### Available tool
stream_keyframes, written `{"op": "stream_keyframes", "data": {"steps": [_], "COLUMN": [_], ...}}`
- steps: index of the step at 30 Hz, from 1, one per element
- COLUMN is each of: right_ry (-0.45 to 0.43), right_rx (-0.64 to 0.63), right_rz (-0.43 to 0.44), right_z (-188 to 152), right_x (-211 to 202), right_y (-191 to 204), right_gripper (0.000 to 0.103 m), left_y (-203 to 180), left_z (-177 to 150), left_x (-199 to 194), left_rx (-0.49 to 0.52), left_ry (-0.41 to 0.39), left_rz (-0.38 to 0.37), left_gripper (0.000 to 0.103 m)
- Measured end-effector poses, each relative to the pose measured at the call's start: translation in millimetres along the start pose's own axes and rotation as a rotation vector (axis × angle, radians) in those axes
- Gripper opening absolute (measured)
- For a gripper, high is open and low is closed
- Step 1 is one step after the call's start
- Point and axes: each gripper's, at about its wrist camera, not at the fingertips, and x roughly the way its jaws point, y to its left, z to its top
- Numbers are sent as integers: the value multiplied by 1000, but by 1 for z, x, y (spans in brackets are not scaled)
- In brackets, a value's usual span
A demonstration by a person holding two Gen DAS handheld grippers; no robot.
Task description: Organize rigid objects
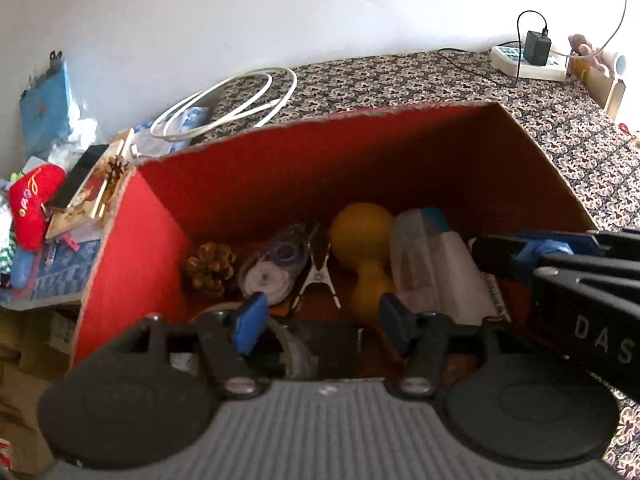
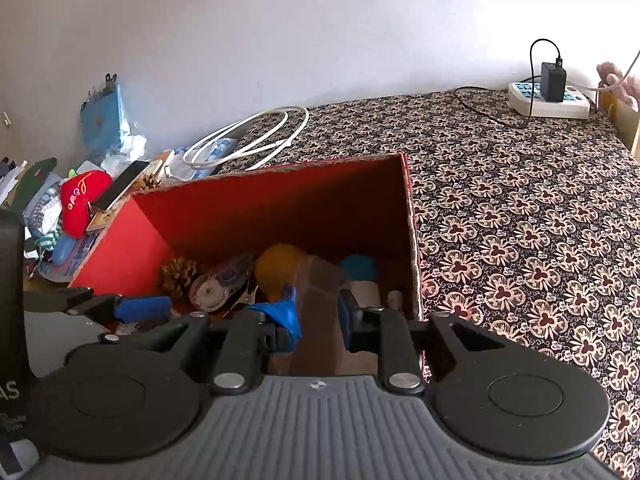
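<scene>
I had both grippers over the red box (image 1: pixel 248 184). The left gripper (image 1: pixel 320 320) stood with jaws apart, empty, above the yellow toy (image 1: pixel 362 232); the right gripper's (image 2: pixel 318 320) jaws flanked a clear case (image 2: pixel 320 300), grip unclear.

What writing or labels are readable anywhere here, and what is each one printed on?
"DAS": white letters on the black body of the right gripper, cut off by the picture's edge.
"AS": the same kind of lettering on the left gripper, cut off by the edge of the right wrist view.
Embroidered marks on the red plush toy: too unclear to read.
Blue printed packets by the wall: too blurred.
</scene>
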Motion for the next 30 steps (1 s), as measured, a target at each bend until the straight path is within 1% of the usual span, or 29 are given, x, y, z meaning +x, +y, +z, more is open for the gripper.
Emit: {"op": "stream_keyframes", "data": {"steps": [4,17,21,23,27,30], "right_ry": [-5,-45,-38,-47,-44,-49], "right_rx": [-5,21,26,26,-25,1], "right_rz": [-13,-57,-67,-69,-88,-83], "right_z": [-1,0,4,3,3,5], "right_x": [1,2,6,7,10,11], "right_y": [1,-3,-4,-3,1,-2], "right_gripper": [4,3,3,3,4,4], "left_y": [-1,5,12,15,17,15], "left_z": [-1,1,1,0,-1,-1], "left_x": [0,2,8,8,9,9], "left_rx": [2,-36,-62,-57,-64,-50], "left_ry": [-3,4,37,38,33,35], "left_rz": [4,25,45,42,44,51], "left_gripper": [62,63,63,63,63,63]}}
